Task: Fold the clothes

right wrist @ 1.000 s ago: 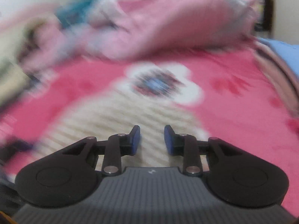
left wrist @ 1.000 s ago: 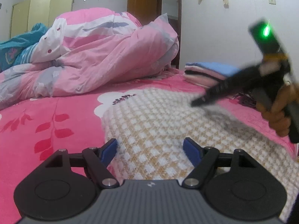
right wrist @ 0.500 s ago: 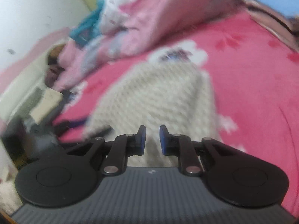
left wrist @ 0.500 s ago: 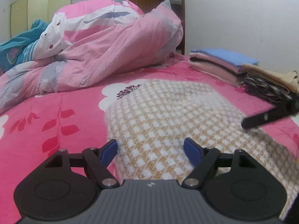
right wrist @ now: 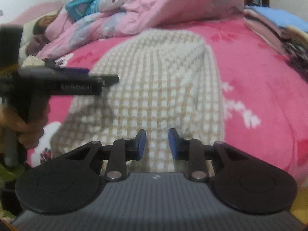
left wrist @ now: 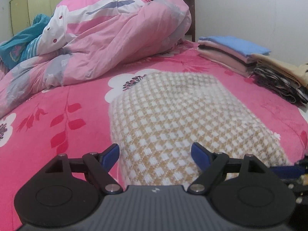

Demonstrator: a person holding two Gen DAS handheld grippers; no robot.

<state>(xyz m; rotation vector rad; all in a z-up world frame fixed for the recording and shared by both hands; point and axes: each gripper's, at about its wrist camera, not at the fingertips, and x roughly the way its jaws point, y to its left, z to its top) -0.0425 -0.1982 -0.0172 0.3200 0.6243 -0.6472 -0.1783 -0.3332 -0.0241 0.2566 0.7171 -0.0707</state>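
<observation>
**Kid:** Where is the knit top?

**Me:** The top (left wrist: 181, 115) lies flat on the pink bed (left wrist: 57, 119), in a neat long shape with its sides tucked in. My left claw (left wrist: 155, 155) is low at its near edge, wide open, holding nothing. My right claw (right wrist: 156, 144) is at the same near edge, open a little, and empty too.

**Kid:** What could go wrong?

**Me:** The knit is thick and soft. If I pinch only the top layer, the tucked sides could slip out and the shape would go wonky. If one claw lifts higher than the other, the fold would end up crooked.

**Kid:** Anything else?

**Me:** The bed cover is fuzzy, so I might grab it along with the top. And the stack (left wrist: 231, 53) of folded clothes sits off to the right. A wide swing could knock it.
</observation>
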